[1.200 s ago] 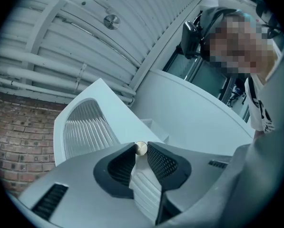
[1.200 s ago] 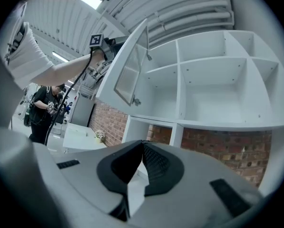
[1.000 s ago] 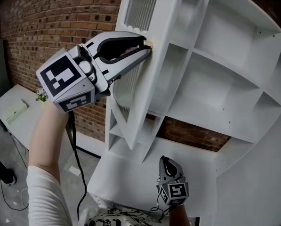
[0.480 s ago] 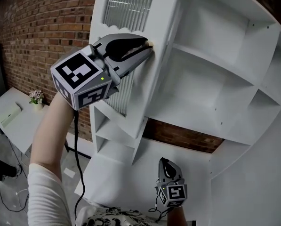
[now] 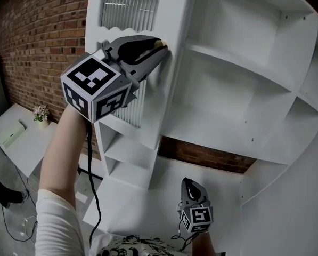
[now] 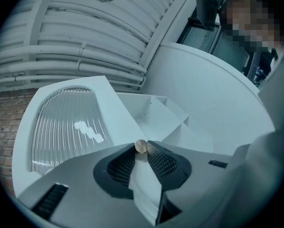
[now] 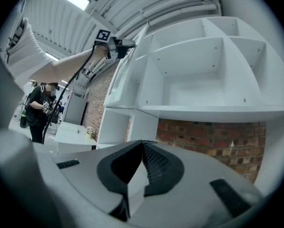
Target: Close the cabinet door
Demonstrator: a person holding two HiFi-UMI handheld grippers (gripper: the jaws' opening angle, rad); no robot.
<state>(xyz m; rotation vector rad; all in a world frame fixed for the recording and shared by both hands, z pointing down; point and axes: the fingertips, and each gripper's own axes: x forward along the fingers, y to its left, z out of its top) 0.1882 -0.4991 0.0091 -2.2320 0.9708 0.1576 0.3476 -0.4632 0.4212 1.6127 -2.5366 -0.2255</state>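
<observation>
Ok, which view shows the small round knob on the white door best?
Left gripper view: the small round pale knob sits centred, pinched in the left gripper. The head view shows only a sliver of it past that gripper. In the right gripper view it is too small to tell.

The white cabinet (image 5: 238, 89) stands tall against the brick wall (image 5: 36, 31), its open compartments divided by white shelves and uprights. Further right, the bricks show again through a gap beneath one long shelf. Off to the left, close to that wall, there's a low white table (image 5: 33, 143). A small pot of flowers (image 5: 40, 112) sits on its wall side, with a pale flat box (image 5: 12, 134) nearer the left. A thin cable (image 5: 21, 232) trails over the grey floor (image 5: 9, 207).
</observation>
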